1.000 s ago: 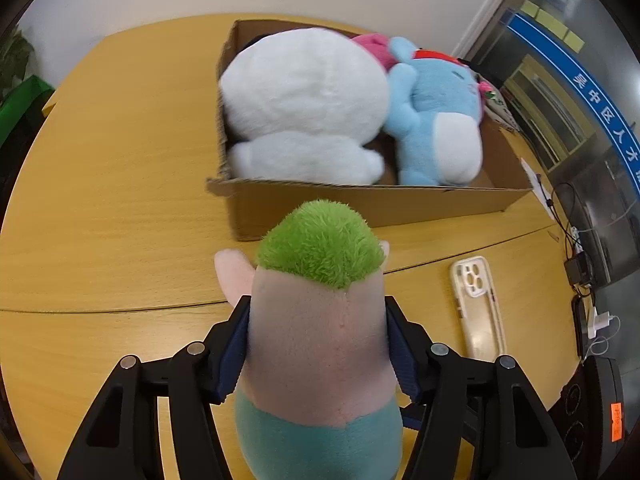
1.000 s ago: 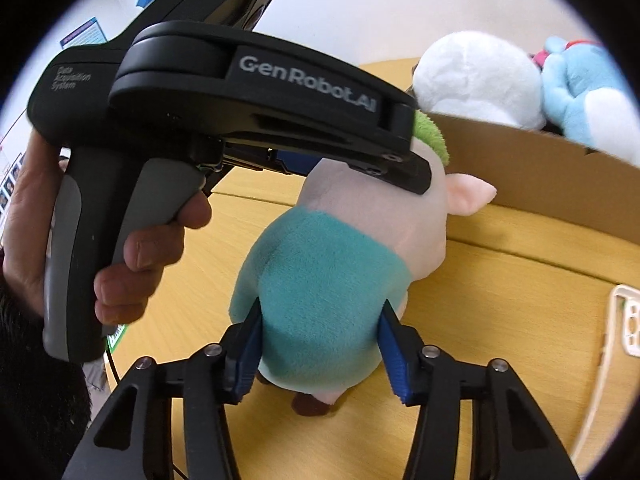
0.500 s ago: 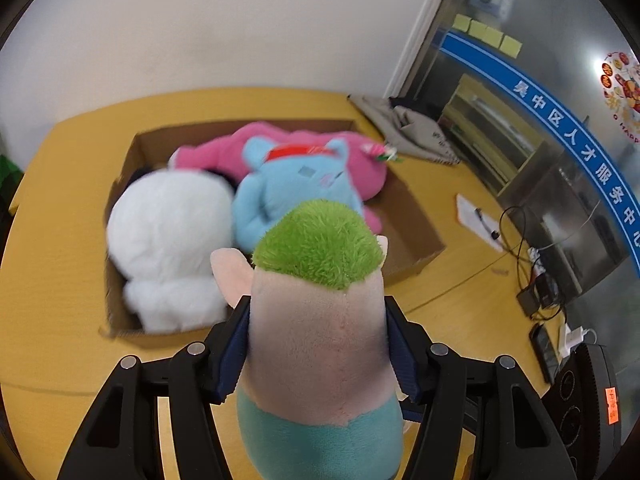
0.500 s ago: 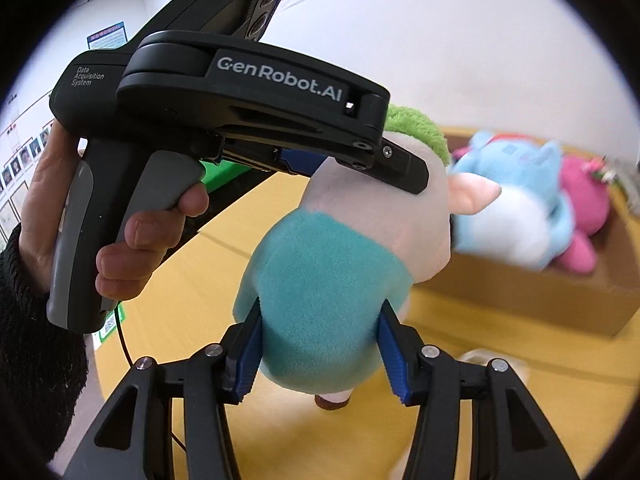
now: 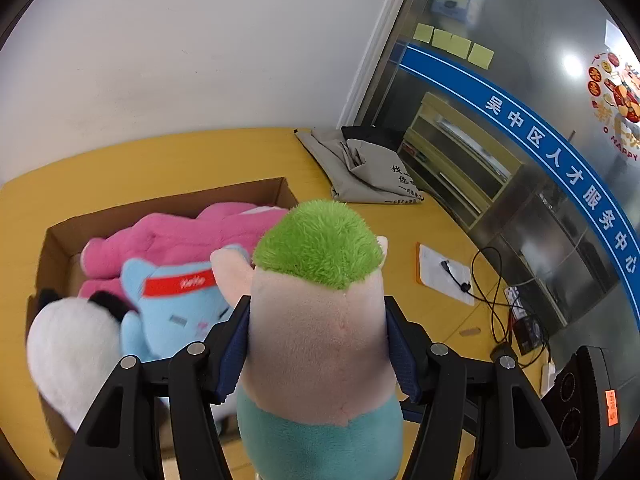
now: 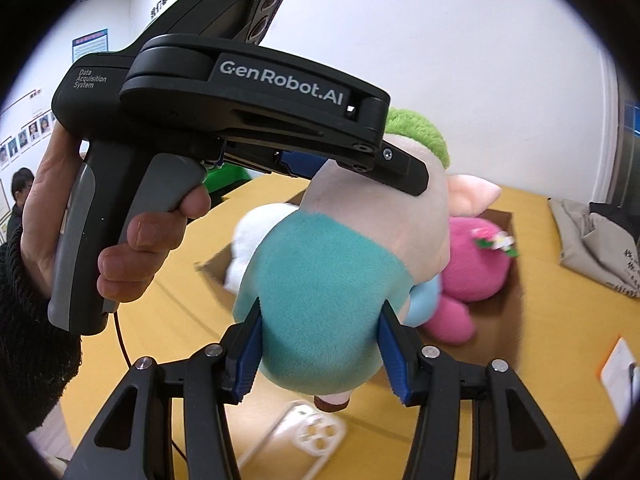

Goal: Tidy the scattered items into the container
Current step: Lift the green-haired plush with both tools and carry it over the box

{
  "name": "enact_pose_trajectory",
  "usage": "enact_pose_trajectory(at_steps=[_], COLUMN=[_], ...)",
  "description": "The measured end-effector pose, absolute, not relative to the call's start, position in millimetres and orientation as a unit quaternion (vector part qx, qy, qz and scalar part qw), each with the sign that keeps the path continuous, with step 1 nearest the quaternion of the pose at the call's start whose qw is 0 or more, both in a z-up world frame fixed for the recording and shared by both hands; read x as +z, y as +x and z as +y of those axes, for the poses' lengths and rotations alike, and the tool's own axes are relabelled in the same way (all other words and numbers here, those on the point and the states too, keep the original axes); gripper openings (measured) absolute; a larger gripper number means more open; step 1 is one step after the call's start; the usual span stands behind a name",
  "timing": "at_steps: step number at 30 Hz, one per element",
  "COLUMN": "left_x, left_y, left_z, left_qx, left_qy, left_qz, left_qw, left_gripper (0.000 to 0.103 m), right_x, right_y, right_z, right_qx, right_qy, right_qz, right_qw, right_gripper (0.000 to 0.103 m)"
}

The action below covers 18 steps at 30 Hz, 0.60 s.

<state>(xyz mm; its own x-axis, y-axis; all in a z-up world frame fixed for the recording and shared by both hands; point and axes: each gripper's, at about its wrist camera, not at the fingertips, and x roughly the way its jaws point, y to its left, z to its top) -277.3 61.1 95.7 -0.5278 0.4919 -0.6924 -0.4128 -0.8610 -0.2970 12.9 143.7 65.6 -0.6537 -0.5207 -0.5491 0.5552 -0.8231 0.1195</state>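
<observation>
Both grippers, left [image 5: 316, 356] marked "GenRobot.AI" and right [image 6: 320, 344], clamped the green-haired plush [image 5: 316, 320] above the cardboard box [image 5: 256, 194]; a grey printed bag [image 5: 372, 168] lay nearby.

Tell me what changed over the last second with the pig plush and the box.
The pig plush was lifted off the table and carried up over the cardboard box, which now lies below it rather than ahead. Nothing was released or newly grasped: the left gripper and right gripper stay shut on it. The white plush, blue plush and pink plush remain in the box.

Black tongs [image 5: 318, 344], blue pads [image 6: 249, 347], seemingly ribbed
</observation>
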Motion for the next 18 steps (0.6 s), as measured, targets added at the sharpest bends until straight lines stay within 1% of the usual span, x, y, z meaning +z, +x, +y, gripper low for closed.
enact_pose_trajectory(at_steps=[2, 7, 12, 18], left_x=[90.5, 66.2, 36.8, 14.4], left_y=[-295.1, -338.7, -360.3, -366.5], left_z=[70.7, 92.9, 105.8, 114.8], left_qx=[0.871, 0.864, 0.854, 0.844], left_qy=[-0.412, -0.429, -0.445, -0.455], left_qz=[-0.049, -0.049, -0.058, -0.061], left_qw=[0.261, 0.258, 0.263, 0.278], left_gripper=[0.066, 0.066, 0.066, 0.067], right_x=[64.2, 40.7, 12.1, -4.3], right_y=[-5.8, -46.5, -79.5, -72.0], right_z=[150.3, 174.9, 192.8, 199.0], right_qx=[-0.909, -0.908, -0.901, -0.891], right_qy=[0.292, 0.293, 0.318, 0.344], right_qz=[0.031, 0.028, 0.025, 0.034], right_qw=[0.297, 0.297, 0.295, 0.294], right_gripper=[0.052, 0.052, 0.052, 0.053])
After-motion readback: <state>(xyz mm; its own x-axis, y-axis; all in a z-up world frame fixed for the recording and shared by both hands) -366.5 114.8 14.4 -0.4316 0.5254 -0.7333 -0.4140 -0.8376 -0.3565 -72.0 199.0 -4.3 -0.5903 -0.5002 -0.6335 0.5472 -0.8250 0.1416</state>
